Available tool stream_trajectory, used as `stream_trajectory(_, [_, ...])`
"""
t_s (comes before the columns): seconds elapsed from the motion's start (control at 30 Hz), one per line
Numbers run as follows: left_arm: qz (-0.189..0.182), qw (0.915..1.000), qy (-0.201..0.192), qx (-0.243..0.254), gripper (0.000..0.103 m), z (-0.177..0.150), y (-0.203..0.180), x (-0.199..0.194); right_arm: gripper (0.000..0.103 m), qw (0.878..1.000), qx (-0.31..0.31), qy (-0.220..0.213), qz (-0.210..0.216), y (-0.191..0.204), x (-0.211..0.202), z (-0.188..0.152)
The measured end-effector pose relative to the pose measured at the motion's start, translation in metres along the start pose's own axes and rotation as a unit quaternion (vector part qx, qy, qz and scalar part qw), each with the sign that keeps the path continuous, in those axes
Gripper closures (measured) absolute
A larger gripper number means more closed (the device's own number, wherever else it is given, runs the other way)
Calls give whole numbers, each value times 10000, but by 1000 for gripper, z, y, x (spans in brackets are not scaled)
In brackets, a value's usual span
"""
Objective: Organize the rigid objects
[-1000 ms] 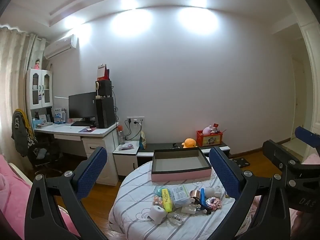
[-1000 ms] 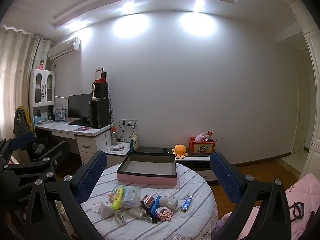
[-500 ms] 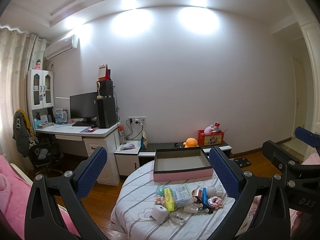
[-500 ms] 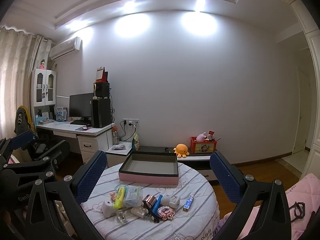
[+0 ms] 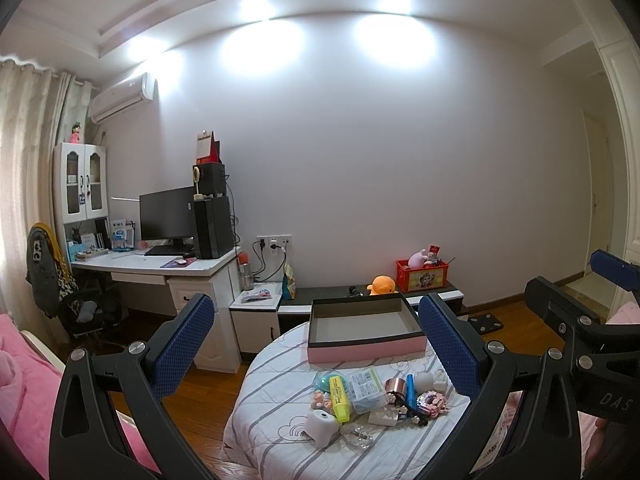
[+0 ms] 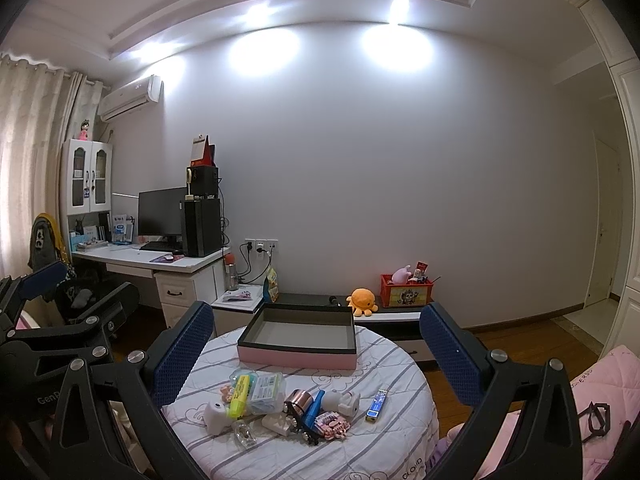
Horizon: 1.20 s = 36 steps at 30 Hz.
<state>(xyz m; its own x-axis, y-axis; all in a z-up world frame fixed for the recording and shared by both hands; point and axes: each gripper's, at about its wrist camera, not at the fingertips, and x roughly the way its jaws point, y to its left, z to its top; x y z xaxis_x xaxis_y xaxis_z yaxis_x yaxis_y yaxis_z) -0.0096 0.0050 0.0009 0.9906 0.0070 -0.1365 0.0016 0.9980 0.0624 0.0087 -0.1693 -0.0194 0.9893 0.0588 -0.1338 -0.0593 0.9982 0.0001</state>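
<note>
A round table with a striped cloth (image 5: 276,444) (image 6: 396,364) carries a shallow pink box (image 5: 364,350) (image 6: 298,356) with a dark rim, nothing inside it. In front of the box lies a heap of small items: a yellow highlighter (image 5: 339,398) (image 6: 239,396), a clear packet (image 5: 366,386), a white cylinder (image 5: 320,427) (image 6: 216,416), a copper roll (image 6: 298,400) and a blue stick (image 6: 377,405) off to the right. My left gripper (image 5: 316,344) and right gripper (image 6: 316,346) both hover open above the table, well short of the items.
A white desk (image 5: 160,266) with monitor and tower stands at the left wall. A low cabinet behind the table holds an orange plush (image 6: 362,300) and a red crate (image 6: 406,290). Pink bedding (image 5: 16,364) lies at the lower left, a doorway (image 6: 604,240) at the right.
Both views have shifted slightly; the table and box sit a bit lower and nearer in frame. Both grippers stay open and nothing on the table has moved.
</note>
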Motion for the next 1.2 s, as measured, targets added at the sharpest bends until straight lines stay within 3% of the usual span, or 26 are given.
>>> stream_trajectory(1.2, [-15, 10000, 7, 10, 0, -2, 1, -5, 0, 10000, -2, 69, -53, 0, 1, -2])
